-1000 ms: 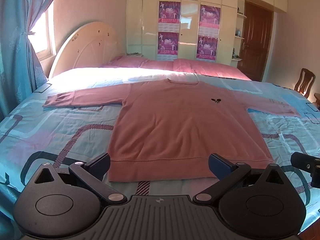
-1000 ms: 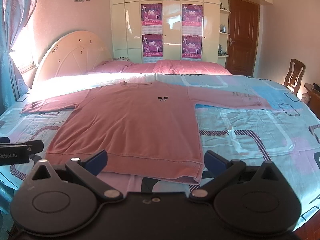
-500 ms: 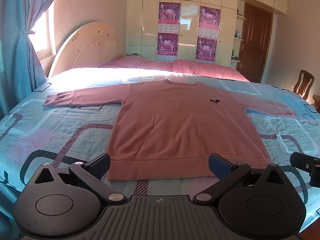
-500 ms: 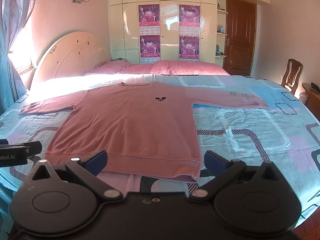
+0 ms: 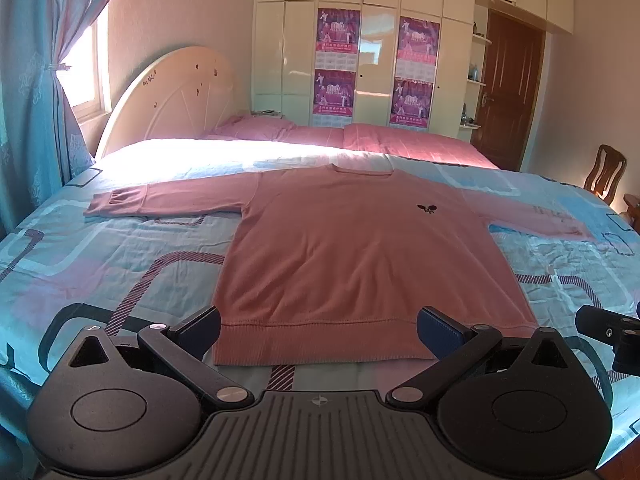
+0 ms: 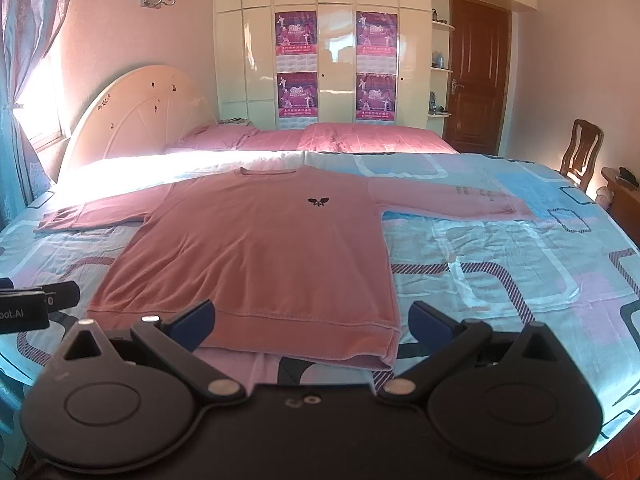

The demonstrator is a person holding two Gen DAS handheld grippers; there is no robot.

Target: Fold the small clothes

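A wide bed (image 5: 120,264) with a blue patterned sheet fills the room, and behind it stands a cream wardrobe (image 6: 336,60). A pink sweater (image 5: 352,256) lies flat in the middle, sleeves spread. Near its hem, the left gripper (image 5: 318,330) and right gripper (image 6: 310,322) hover, both released, nothing between them.

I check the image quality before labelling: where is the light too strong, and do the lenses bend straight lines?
Left wrist view: sunlight washes out the bed beside the headboard; the sweater is evenly lit and sharp; the wardrobe bows. Right wrist view: the same white patch, glare on the wardrobe door, dark corners.
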